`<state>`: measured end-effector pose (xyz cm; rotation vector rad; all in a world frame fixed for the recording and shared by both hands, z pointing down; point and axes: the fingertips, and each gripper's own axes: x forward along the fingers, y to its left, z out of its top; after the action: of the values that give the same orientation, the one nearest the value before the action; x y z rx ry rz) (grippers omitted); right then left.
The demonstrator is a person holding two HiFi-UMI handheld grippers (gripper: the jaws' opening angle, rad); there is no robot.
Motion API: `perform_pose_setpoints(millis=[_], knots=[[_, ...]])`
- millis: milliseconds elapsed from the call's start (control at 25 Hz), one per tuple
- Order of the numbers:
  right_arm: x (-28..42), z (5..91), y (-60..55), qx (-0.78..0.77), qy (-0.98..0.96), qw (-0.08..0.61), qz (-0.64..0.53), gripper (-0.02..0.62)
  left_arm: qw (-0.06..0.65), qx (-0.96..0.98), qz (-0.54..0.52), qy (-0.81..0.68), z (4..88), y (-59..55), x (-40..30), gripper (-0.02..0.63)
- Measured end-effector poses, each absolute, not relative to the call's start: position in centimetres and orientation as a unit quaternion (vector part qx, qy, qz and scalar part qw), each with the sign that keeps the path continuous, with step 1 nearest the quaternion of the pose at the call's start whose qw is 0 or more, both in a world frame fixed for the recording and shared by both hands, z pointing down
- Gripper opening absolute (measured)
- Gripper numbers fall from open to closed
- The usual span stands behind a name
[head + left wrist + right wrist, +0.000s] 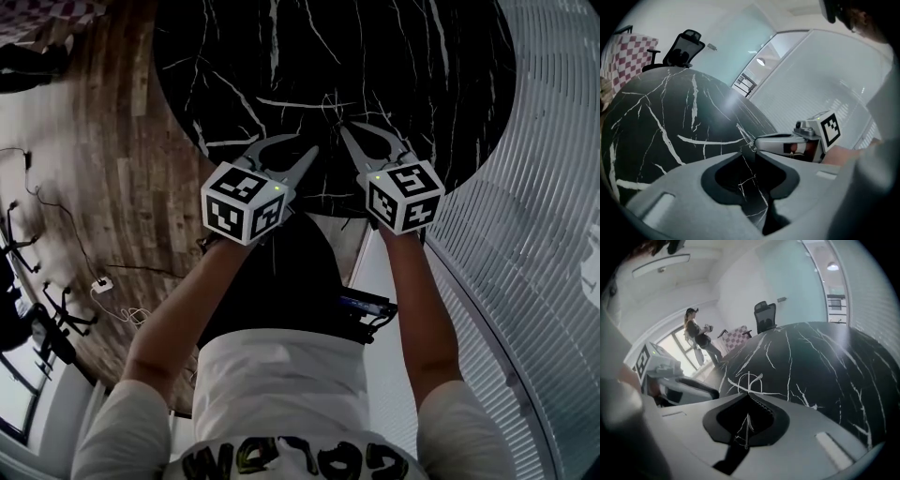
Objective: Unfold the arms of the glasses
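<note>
While both claws are over the black table (422,84), the counts read: two claws, one pair of glasses (748,383), one round tabletop, one office chair (684,47), one chequered item (626,56), one person (698,336) in the background.

Left claw (314,150): grey, smooth moulded jaws, curved like tongs, tips drawn together. The thin wire of the glasses starts right at those tips and rises just beyond them, so the claw reads as pinched on the frame's edge. A white cube with black square markers sits at its rear.

Glasses: between the two claw tips, held over the near part of the table. Very fine wire frame, clear lenses. One round lens rim stands just past the right claw's tips. A thin strand runs back through the hollow behind those tips. The long axis spans from left claw tip to right claw tip. Which way the front faces cannot be told.

Right claw (343,128): same grey build and marker cube, jaws closed together on the wire. Ribbed pads show at the tips.

Table: black, glossy, marble-like, with irregular white veins. Beyond both claws it lies bare. Wood-plank floor (103,187) lies left of the left claw, and a white slatted wall (544,187) stands right of the right claw.
</note>
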<state>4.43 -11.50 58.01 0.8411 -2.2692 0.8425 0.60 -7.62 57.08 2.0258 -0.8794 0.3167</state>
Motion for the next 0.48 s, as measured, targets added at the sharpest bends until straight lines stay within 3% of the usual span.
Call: perform_pose_setpoints(millis=[320,480], knots=[[3.2,57.0,-10.5,0.292,-0.832,0.155,0.446,0.005,0.49,0.804,0.095,-0.323,57.4,-8.2,1.8,0.084],[2.9,57.2,-10.0,0.282,-0.82,0.122,0.483,0.005,0.508,0.796,0.077,-0.32,57.5,-8.5,1.7,0.083]])
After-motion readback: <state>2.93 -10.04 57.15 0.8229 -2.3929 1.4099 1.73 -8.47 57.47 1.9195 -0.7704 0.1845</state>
